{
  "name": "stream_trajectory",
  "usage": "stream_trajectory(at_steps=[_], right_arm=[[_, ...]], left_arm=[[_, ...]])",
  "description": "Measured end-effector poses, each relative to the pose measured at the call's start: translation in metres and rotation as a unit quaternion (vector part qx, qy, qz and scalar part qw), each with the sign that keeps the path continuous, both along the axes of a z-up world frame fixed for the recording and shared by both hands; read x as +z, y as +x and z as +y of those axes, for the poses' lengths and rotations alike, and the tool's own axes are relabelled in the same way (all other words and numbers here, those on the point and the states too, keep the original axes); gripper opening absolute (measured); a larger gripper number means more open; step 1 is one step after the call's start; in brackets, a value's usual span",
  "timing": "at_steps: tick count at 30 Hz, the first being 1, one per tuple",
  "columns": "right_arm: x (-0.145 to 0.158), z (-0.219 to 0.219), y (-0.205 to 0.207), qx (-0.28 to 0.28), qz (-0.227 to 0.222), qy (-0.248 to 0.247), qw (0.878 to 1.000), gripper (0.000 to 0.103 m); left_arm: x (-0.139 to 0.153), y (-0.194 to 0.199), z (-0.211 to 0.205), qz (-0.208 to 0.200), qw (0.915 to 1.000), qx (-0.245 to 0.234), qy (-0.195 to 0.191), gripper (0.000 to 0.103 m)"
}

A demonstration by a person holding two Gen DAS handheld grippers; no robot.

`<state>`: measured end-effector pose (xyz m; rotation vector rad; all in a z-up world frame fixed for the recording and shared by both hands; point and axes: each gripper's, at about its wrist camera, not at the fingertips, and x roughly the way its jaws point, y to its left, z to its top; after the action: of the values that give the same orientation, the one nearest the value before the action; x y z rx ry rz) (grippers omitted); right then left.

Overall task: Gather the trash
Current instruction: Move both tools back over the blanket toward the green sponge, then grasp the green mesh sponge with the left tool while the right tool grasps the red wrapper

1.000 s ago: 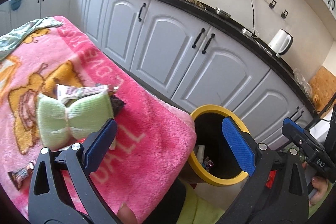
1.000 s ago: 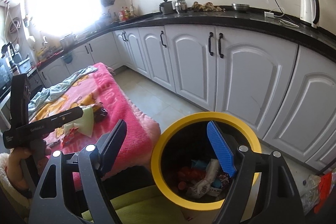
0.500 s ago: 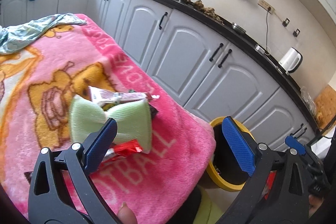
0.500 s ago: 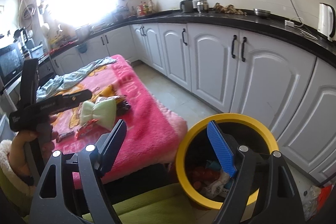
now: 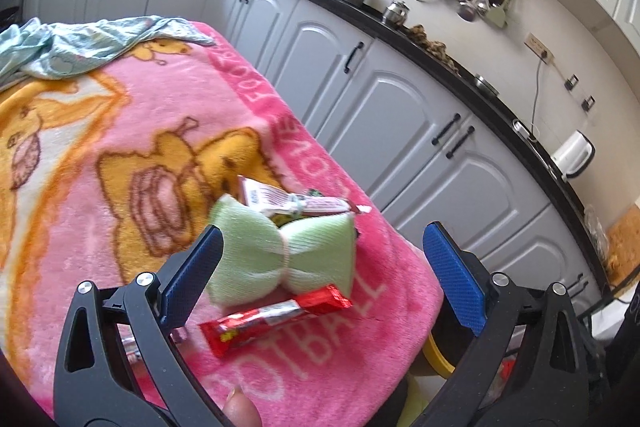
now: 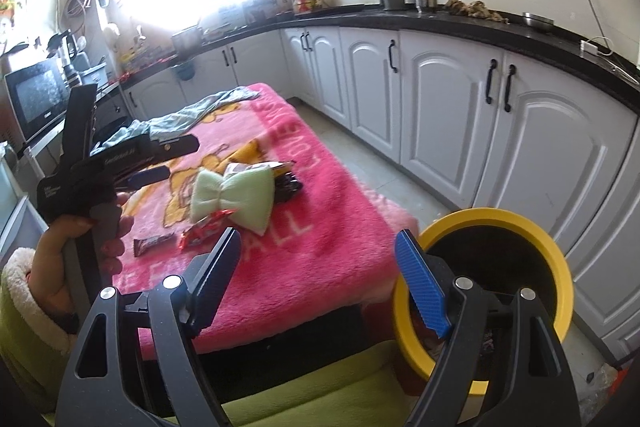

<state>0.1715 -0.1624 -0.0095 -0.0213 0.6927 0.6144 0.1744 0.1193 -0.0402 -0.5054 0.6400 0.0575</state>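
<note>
Trash lies on the pink blanket [image 5: 120, 155] around a pale green bow-shaped pad [image 5: 280, 255]: a red wrapper [image 5: 276, 319] in front of it and a white-and-pink wrapper [image 5: 296, 201] behind it. My left gripper [image 5: 324, 271] hovers open just short of the pad and the red wrapper, touching neither. In the right wrist view the same pad [image 6: 232, 197], the red wrapper [image 6: 204, 229], a brown wrapper [image 6: 154, 245] and a dark wrapper [image 6: 286, 187] show. My right gripper [image 6: 318, 283] stands open and empty over the table's near edge, beside the yellow bin [image 6: 560, 267]. The left gripper [image 6: 168, 161] is held in a hand at the left.
A light blue cloth [image 5: 80, 43] lies crumpled at the far end of the blanket. White cabinets [image 6: 540, 147] under a black counter run along the right, with a strip of floor between them and the table. The bin's rim [image 5: 436, 359] peeks past the table corner.
Both grippers swung left from over the bin toward the table. The bin slid to the right edge of both views, and the pad and wrappers came between the left gripper's fingers in the picture.
</note>
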Motion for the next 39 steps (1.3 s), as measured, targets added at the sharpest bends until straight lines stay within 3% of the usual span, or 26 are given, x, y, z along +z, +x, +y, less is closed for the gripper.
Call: stream_trajectory(at_steps=[17, 31, 36, 39], right_arm=[[-0.014, 0.060, -0.005, 0.048, 0.024, -0.014, 0.998, 0.077], [-0.034, 0.111, 0.005, 0.067, 0.053, -0.002, 0.996, 0.077], [-0.046, 0.132, 0.016, 0.069, 0.073, 0.005, 0.995, 0.077], [-0.054, 0.144, 0.024, 0.066, 0.085, 0.010, 0.994, 0.077]], left_arm=[[-0.019, -0.008, 0.049, 0.012, 0.9981, 0.049, -0.034, 0.092], [-0.049, 0.002, 0.075, 0.031, 0.9933, 0.049, -0.100, 0.092], [-0.059, 0.012, 0.079, 0.043, 0.9925, 0.037, -0.109, 0.073], [-0.065, 0.018, 0.083, 0.050, 0.9902, 0.030, -0.127, 0.069]])
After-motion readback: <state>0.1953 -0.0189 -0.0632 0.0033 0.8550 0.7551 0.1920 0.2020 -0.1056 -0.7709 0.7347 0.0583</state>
